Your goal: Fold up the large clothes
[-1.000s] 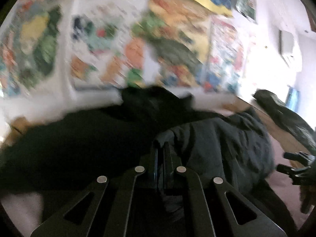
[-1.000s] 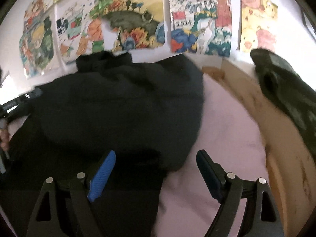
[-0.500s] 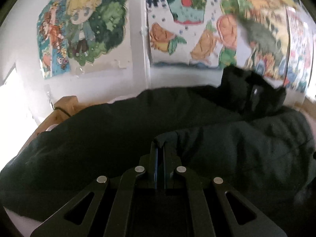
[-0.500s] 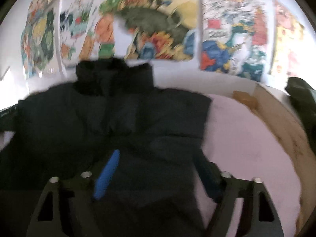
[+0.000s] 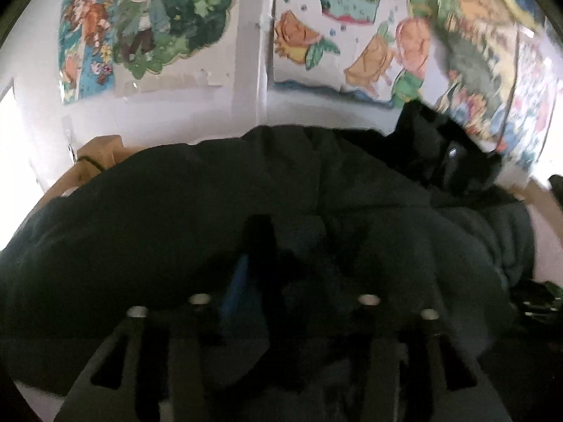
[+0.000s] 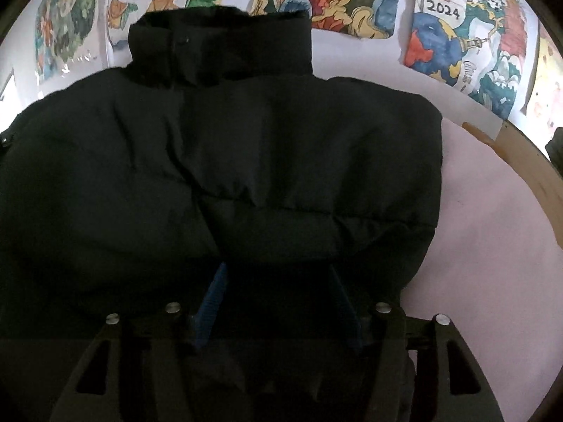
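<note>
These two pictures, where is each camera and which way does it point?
Left wrist: on the left gripper, facing down over the black puffer jacket toward the drawings on the wall; its own fingers show.
Right wrist: on the right gripper, facing the jacket's collar and pink sheet; its fingers show.
Shared: jacket, drawings.

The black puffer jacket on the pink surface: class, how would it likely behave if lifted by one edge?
The black puffer jacket looks quilted and puffy, so it is probably light for its bulk. Its folds and creases suggest it would droop, not hold shape. The smooth shell may slip between gripper pads.
</note>
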A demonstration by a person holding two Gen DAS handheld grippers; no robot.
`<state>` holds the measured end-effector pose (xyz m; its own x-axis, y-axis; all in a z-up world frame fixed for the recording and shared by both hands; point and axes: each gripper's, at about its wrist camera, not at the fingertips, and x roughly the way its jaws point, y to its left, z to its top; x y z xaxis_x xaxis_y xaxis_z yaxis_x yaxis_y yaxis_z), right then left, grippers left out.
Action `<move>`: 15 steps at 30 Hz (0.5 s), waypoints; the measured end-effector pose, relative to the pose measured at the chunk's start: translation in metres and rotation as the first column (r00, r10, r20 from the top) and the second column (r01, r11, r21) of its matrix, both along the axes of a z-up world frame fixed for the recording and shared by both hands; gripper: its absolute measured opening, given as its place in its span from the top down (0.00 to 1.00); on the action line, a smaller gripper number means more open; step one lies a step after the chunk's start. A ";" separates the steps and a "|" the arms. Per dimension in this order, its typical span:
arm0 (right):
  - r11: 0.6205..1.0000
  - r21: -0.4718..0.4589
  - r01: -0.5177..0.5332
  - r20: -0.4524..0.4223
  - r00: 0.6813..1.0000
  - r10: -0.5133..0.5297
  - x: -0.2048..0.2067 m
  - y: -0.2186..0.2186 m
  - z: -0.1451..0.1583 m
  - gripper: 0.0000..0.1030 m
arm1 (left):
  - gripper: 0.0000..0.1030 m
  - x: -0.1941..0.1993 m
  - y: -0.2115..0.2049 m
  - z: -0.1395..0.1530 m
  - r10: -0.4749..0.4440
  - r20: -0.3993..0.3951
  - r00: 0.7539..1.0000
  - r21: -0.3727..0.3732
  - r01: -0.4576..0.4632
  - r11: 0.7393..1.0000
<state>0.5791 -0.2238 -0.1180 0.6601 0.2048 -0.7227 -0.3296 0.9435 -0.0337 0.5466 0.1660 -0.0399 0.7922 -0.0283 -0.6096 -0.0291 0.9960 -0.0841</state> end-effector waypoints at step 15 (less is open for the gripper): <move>0.982 0.057 -0.179 0.009 0.984 0.179 -0.051 0.069 0.085 0.07 | 0.12 -0.163 0.152 0.034 0.363 0.008 0.932 -0.340 -0.339 0.877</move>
